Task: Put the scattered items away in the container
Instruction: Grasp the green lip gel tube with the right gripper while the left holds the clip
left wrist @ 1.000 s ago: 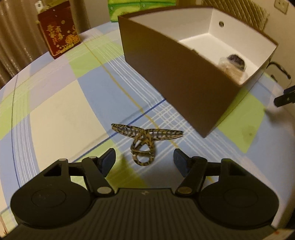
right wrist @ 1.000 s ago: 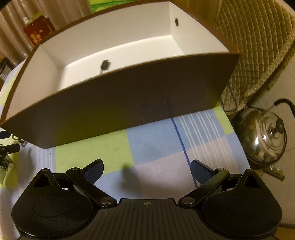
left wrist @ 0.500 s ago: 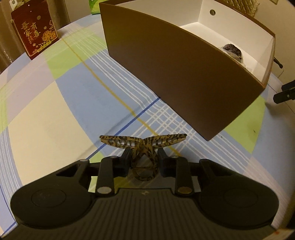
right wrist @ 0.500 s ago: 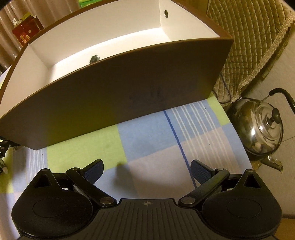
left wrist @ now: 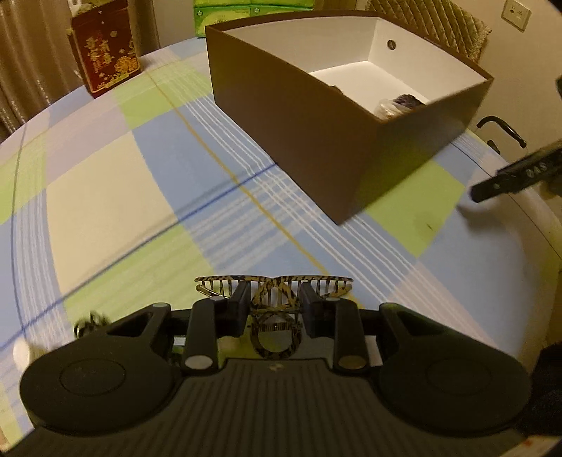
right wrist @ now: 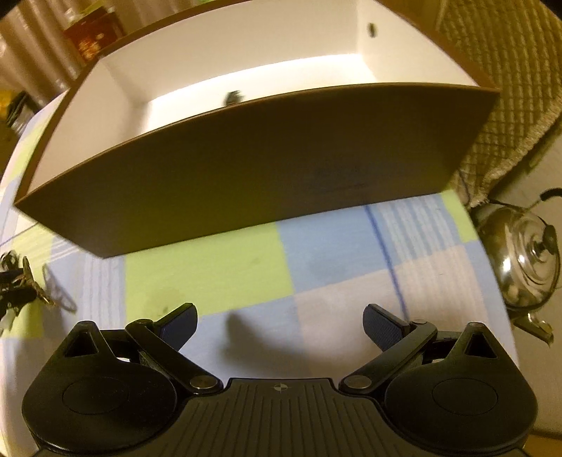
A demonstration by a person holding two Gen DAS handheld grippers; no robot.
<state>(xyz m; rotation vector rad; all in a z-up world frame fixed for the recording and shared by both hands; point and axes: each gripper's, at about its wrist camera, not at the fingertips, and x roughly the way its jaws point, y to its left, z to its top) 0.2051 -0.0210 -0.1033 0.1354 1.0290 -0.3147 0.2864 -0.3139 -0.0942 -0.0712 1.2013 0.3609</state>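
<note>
My left gripper (left wrist: 274, 304) is shut on a leopard-print hair claw clip (left wrist: 274, 284) and holds it above the checked tablecloth. The brown box with a white inside (left wrist: 316, 116) stands ahead and to the right, with a dark item (left wrist: 404, 102) in its near corner. My right gripper (right wrist: 279, 325) is open and empty, low over the cloth, facing the box's long brown wall (right wrist: 263, 165). A small dark item (right wrist: 232, 96) lies inside the box. A bunch of keys (right wrist: 17, 284) lies on the cloth at the left edge of the right wrist view.
A red gift box (left wrist: 103, 52) and a green package (left wrist: 253, 7) stand at the table's far side. A steel kettle (right wrist: 527, 256) sits beyond the table edge on the right, beside a quilted chair cover (right wrist: 509, 88). The other gripper's finger (left wrist: 516, 174) shows at right.
My left gripper closed on the hair clip and lifted it off the cloth, the view pulling back from the box. My right gripper stayed open and shifted slightly along the box's wall.
</note>
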